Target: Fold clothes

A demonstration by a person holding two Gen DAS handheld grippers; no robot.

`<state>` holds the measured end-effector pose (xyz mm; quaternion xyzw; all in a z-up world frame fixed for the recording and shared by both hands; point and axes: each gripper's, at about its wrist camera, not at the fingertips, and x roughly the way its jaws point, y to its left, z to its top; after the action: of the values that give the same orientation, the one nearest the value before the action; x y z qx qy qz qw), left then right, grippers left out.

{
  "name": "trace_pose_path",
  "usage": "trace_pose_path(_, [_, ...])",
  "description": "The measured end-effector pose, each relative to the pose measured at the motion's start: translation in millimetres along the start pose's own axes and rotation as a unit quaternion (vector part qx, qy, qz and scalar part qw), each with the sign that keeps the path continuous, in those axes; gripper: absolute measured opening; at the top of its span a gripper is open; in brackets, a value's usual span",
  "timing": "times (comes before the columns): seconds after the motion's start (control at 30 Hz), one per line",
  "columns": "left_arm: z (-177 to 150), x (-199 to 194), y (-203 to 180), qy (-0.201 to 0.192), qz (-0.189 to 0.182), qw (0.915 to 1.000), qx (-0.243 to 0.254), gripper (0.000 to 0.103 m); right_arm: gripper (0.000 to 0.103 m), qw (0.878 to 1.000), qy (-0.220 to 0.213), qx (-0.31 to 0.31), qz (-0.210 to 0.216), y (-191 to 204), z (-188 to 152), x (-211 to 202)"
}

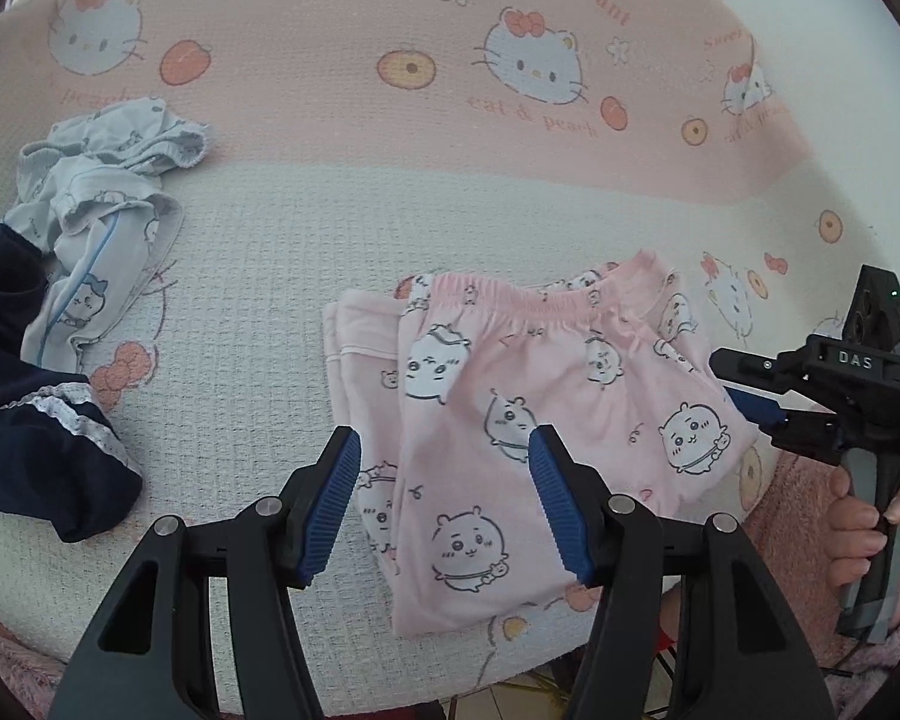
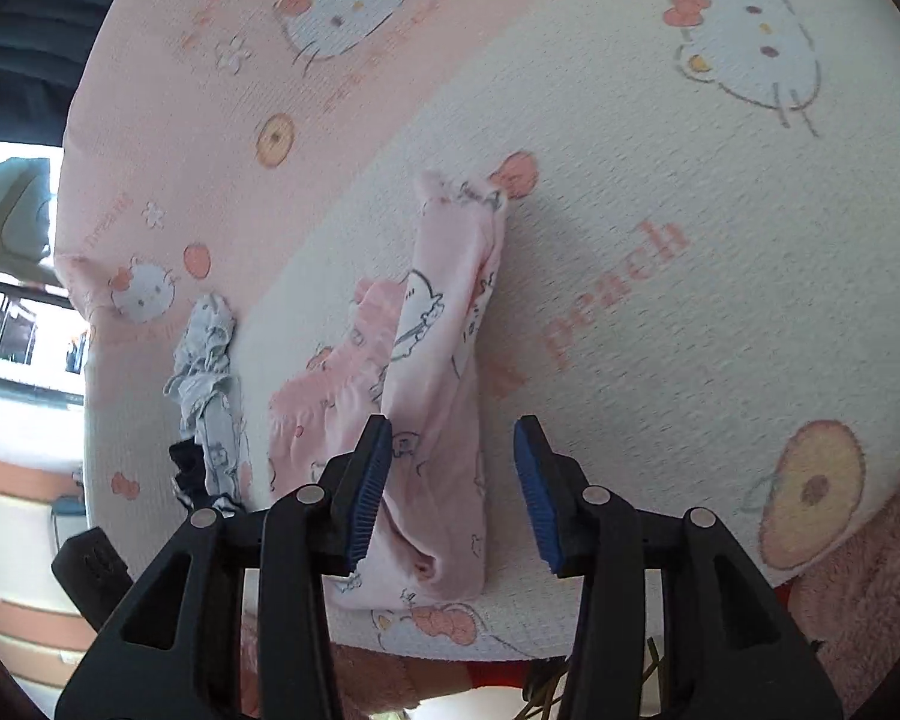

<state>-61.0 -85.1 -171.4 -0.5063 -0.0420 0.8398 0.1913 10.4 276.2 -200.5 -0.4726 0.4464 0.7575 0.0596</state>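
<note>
**Here, folded pink pyjamas lie between two spread grippers**

We hold the left gripper (image 1: pixel 444 504) wide over the folded pink cartoon-print cotton pyjamas (image 1: pixel 528 420) on the waffle-textured cat-print blanket (image 1: pixel 330 240). Only the left view shows a hand (image 1: pixel 870 522); the right gripper (image 2: pixel 450 492) also gapes empty.

Bare blanket (image 1: pixel 342 228) lies between the folded pink pants (image 1: pixel 510 420) and the crumpled grey garment (image 1: pixel 96 222) and navy one (image 1: pixel 24 420) at left. The right gripper (image 1: pixel 744 390) sits at the pants' right edge; far blanket is clear.
</note>
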Motion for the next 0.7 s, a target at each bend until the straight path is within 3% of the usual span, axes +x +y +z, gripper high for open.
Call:
trace_pose_path(0.13, [-3,17,-6,0.029,0.021,0.9993,0.01,0.061,0.045,0.996,-0.029,0.082,-0.033,-38,5,-11])
trace_pose_path(0.23, [-5,22,-7,0.037,0.021,0.999,0.011,0.061,0.045,0.992,-0.019,0.05,-0.118,-39,6,-6])
trace_pose_path(0.3, [-4,16,-10,0.023,0.012,0.9996,0.015,0.061,0.045,0.99,-0.005,0.013,-0.139,-34,8,3])
trace_pose_path(0.43, [-3,7,-12,0.007,-0.006,0.9998,0.015,0.061,0.045,0.989,0.024,-0.089,-0.115,-4,13,26])
trace_pose_path(0.57, [-3,1,-8,0.01,-0.057,0.9982,-0.011,0.061,0.042,0.99,0.084,-0.11,0.011,26,10,50])
trace_pose_path(0.7, [-5,8,-8,0.038,-0.126,0.9905,-0.038,0.061,0.043,0.987,0.109,-0.106,0.053,36,0,65])
